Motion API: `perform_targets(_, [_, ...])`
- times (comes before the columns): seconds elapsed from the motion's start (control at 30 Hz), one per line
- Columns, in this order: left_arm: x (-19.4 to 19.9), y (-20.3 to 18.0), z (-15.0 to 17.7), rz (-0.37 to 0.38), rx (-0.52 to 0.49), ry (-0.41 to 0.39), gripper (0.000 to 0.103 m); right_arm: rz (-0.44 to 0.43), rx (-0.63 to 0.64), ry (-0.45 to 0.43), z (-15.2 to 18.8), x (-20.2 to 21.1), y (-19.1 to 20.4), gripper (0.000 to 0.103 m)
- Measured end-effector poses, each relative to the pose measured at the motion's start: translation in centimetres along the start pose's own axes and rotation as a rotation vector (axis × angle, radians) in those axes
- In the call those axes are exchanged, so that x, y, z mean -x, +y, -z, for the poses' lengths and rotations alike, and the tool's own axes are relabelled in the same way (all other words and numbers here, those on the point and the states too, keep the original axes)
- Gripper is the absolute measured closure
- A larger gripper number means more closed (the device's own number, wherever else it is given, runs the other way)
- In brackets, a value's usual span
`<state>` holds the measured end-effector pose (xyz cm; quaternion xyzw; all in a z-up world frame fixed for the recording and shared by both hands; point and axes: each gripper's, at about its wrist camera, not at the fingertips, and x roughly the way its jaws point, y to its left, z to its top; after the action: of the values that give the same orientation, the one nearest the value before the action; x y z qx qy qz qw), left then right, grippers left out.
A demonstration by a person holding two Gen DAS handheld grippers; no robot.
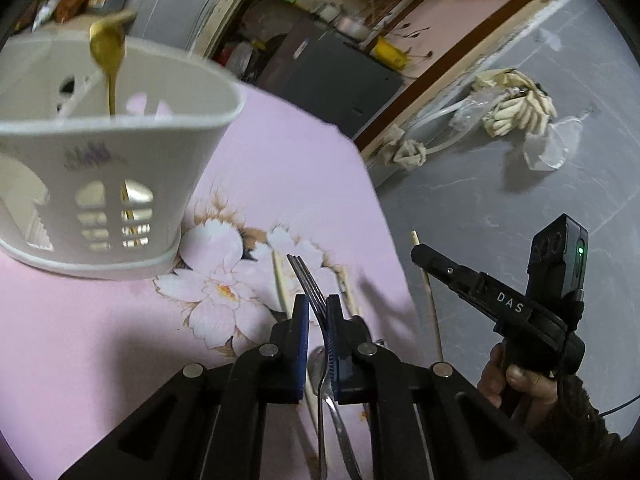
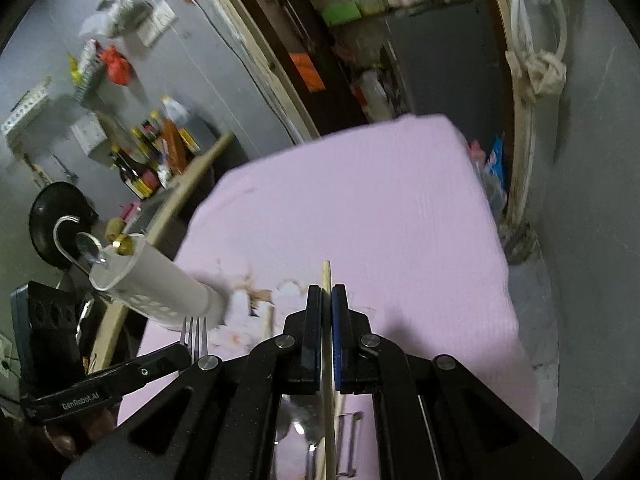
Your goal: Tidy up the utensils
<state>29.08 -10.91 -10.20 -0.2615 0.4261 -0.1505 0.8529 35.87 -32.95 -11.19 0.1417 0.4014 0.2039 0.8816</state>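
Left gripper (image 1: 318,312) tilted down, clamping fork (image 1: 306,280)

Both grippers are the same build: matte black linkage arms with round silver pivot pins and blue ribbed pads on the fingers (image 1: 301,320). The right gripper (image 1: 418,254) has "DAS" in white, a boxy black module with a green LED, and a thin black cable. The left gripper (image 2: 188,354) reads "GenRobot.AI". Fuzzy dark sleeve (image 1: 580,432).

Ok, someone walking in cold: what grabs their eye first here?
Probably the fork clamped in the left hand-held gripper over the pink flowered tablecloth, and the chopstick pinched in the right hand-held gripper. Then the white utensil holder at left with a gold spoon inside.
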Motion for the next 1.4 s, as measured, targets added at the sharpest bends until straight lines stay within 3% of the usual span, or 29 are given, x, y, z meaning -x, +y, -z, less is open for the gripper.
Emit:
perform_targets(0.33, [6.3,-0.9,-1.6,-0.026,-0.068,-0.128,0.100,-0.097,0.092,-0.196,-0.9,4.1,5.1,0.099])
perform_targets(0.63, [9.1,0.3,-2.4,-0.057,-0.038,-0.183,0.100,-0.185,0.141,-0.206,-1.8,4.1,8.8,0.099])
perform_targets(0.77, [10.3,-0.2,-2.4,-0.062,-0.021,-0.220,0.100,-0.255,0.121,-0.259,-2.4,4.3,9.5,0.099])
perform_targets(1.0, [14.2,-0.6,-4.0,-0.098,0.004,-0.341,0.100,-0.348,0.179,-0.425,-4.3,4.7,12.7,0.099])
perform_targets(1.4, [21.1,2.4,-9.8,-0.157,0.033,-0.557,0.100,-0.441,0.169,-0.600,-8.4,1.7,19.8,0.099])
